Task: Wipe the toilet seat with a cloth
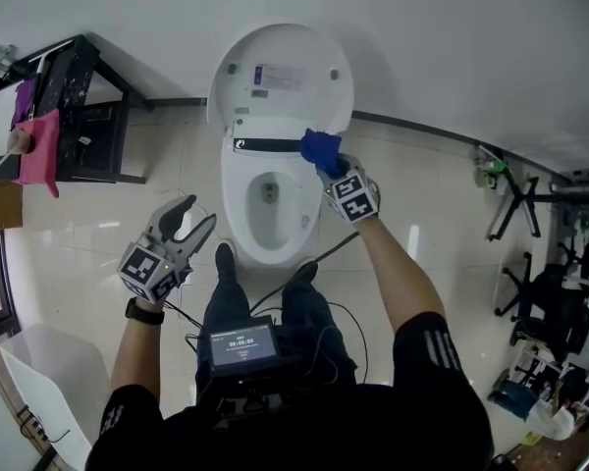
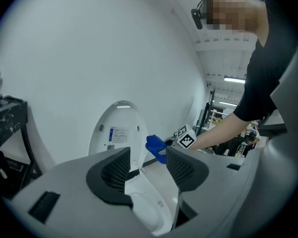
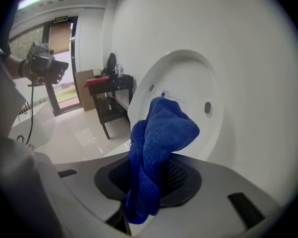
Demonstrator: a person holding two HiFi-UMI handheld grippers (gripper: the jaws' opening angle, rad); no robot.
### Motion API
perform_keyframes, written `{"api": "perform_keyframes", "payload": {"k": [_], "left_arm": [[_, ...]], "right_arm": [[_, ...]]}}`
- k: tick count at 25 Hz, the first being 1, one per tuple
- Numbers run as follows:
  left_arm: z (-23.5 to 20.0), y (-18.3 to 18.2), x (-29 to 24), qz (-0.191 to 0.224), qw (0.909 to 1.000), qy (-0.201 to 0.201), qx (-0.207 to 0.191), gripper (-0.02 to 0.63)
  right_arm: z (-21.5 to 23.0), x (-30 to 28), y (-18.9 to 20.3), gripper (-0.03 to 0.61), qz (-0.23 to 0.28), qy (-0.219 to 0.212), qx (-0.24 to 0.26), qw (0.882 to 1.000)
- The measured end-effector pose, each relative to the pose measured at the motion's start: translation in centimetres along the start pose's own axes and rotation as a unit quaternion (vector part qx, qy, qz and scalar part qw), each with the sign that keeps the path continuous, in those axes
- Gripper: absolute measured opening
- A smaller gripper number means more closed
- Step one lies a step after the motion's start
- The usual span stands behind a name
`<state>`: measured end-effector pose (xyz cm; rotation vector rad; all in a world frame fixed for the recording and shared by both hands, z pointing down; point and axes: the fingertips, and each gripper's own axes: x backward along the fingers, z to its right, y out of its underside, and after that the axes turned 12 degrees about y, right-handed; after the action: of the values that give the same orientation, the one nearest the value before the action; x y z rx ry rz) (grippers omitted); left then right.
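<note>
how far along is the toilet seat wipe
Done: the lid is up and the blue cloth is clamped in the right gripper. In hand: the cloth is held at the seat's back right corner. Left: most of the rim; the left gripper is open and empty.

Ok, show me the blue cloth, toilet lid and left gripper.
blue cloth point(image 3: 161, 133), right gripper view, bunched upper fold.
toilet lid point(image 1: 299, 62), head view, inner face.
left gripper point(image 1: 201, 211), head view, between its jaws' tips.
</note>
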<state>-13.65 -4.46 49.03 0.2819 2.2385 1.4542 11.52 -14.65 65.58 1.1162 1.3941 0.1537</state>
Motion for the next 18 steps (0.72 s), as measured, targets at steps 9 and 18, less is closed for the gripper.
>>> {"api": "perform_keyframes", "payload": {"k": [9, 18], "left_arm": [[-2.1, 7.7, -1.8, -0.016, 0.9990, -0.008, 0.040, 0.229], [-3.8, 11.8, -1.9, -0.003, 0.9971, -0.036, 0.066, 0.229]], "right_arm": [[-0.1, -12.6, 11.9, 0.129, -0.107, 0.021, -0.018, 0.994], [-0.9, -22.0, 21.7, 0.129, -0.171, 0.063, 0.099, 0.978]]}}
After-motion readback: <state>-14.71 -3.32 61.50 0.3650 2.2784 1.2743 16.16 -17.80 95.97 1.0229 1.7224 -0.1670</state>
